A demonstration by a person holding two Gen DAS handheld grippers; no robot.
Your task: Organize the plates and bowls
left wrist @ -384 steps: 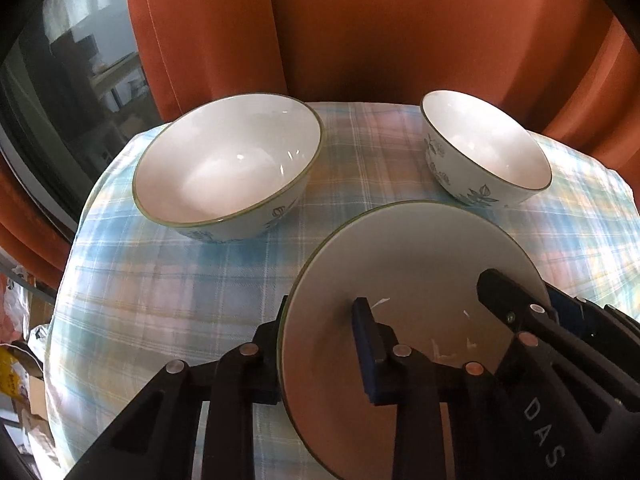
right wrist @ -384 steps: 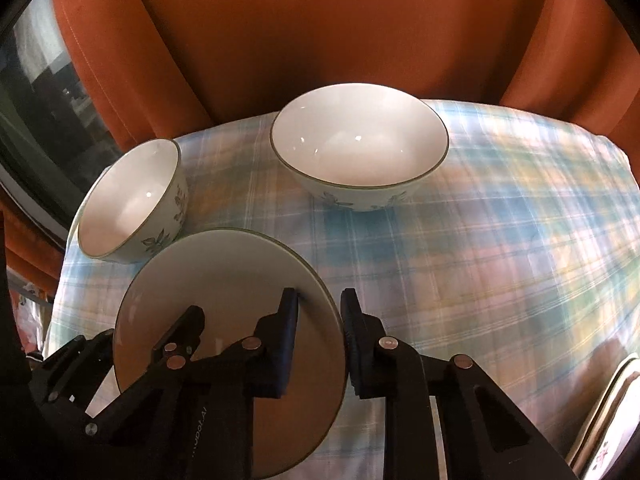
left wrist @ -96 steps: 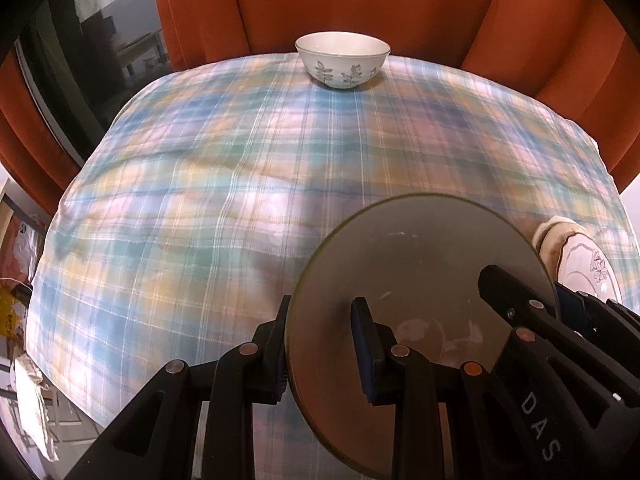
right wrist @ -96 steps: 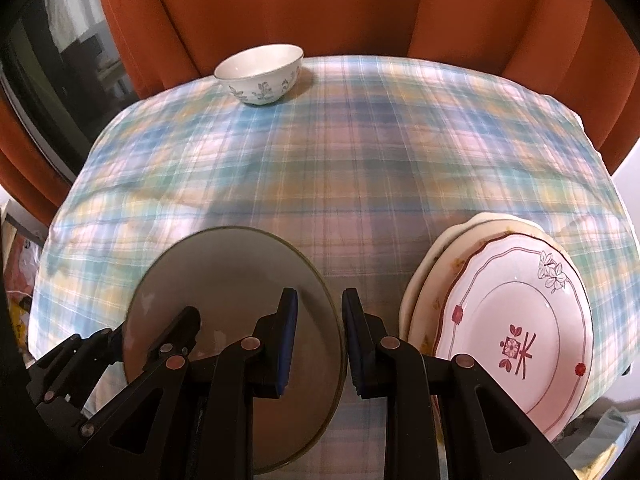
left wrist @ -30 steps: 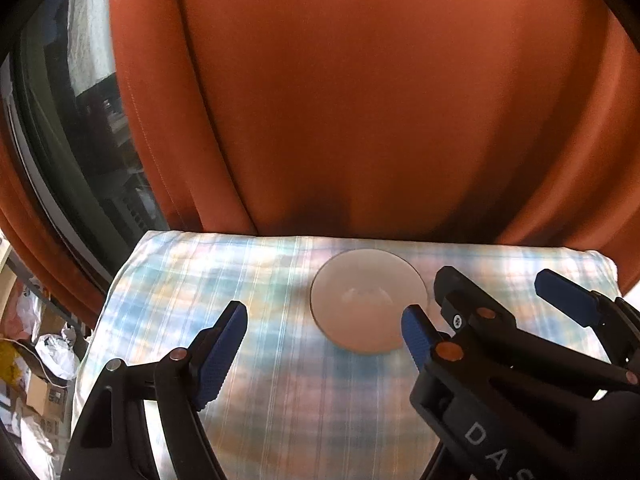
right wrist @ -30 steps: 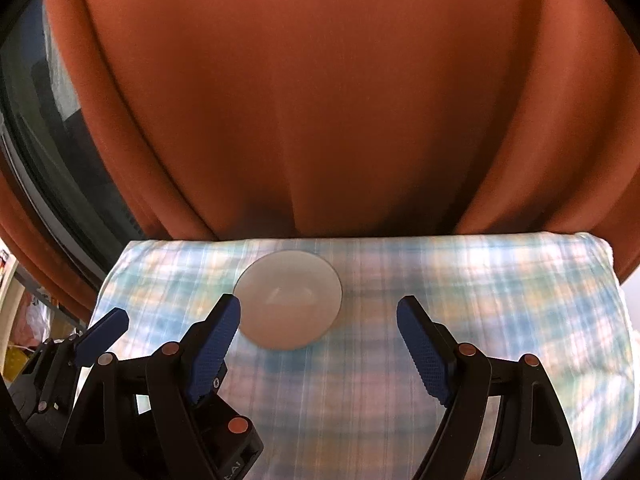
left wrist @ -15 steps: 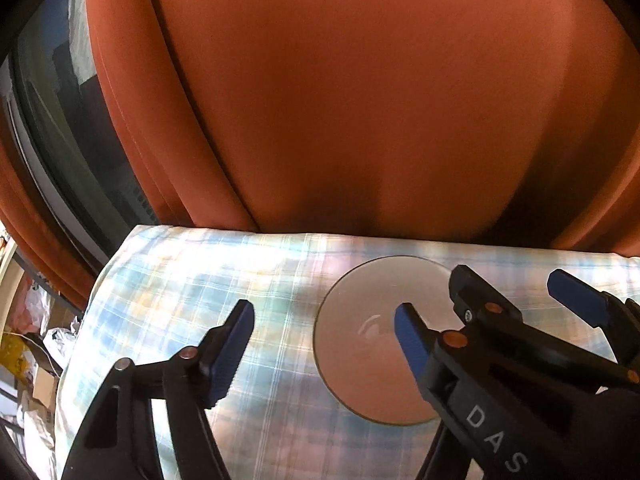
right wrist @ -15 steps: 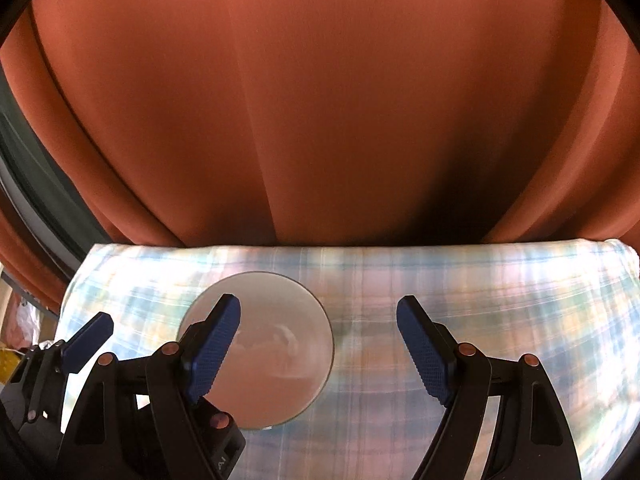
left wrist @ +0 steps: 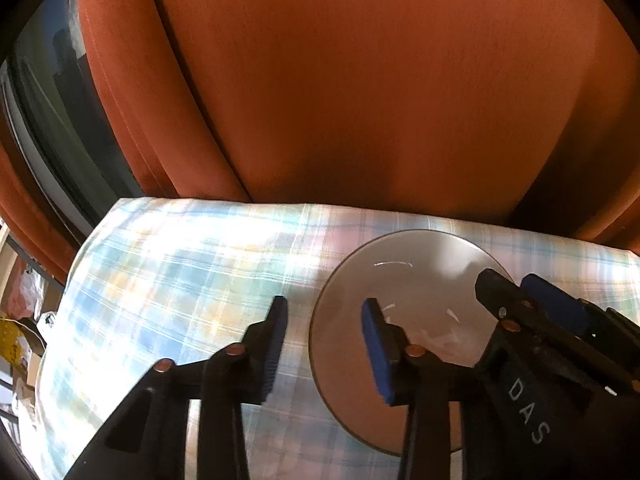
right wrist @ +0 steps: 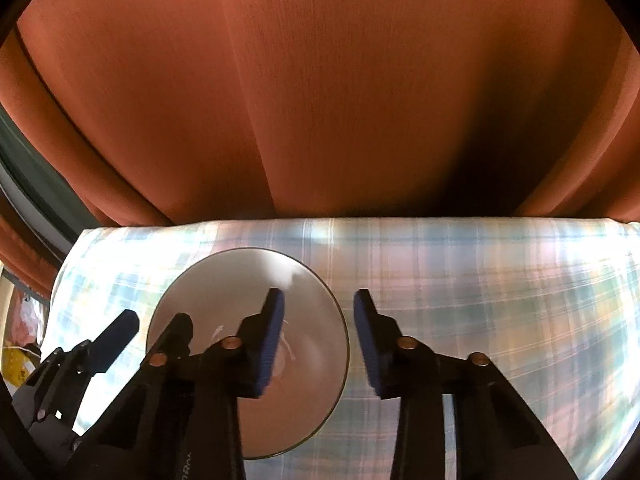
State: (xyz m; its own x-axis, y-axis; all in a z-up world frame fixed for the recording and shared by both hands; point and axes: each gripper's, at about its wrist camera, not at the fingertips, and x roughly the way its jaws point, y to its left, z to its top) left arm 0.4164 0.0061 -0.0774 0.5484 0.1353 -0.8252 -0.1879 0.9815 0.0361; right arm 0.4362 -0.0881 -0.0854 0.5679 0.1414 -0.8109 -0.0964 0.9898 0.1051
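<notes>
A white bowl with a thin green rim (left wrist: 416, 280) sits near the far edge of the plaid tablecloth (left wrist: 180, 272); it also shows in the right wrist view (right wrist: 236, 288). My left gripper (left wrist: 324, 344) is open and straddles the bowl's left rim: one pad is outside, one is over the inside. My right gripper (right wrist: 318, 332) is open and straddles the bowl's right rim in the same way. Neither holds anything. The right gripper's fingers (left wrist: 552, 308) show over the bowl's right side in the left wrist view.
An orange curtain (right wrist: 320, 100) hangs close behind the table's far edge. A dark window (left wrist: 52, 112) is at the far left. Clutter lies on the floor (left wrist: 16, 344) beyond the table's left edge. Plaid cloth (right wrist: 500, 300) stretches to the right of the bowl.
Both grippers have come closer to the bowl and their jaws have narrowed from wide open, each now set over one side of the rim.
</notes>
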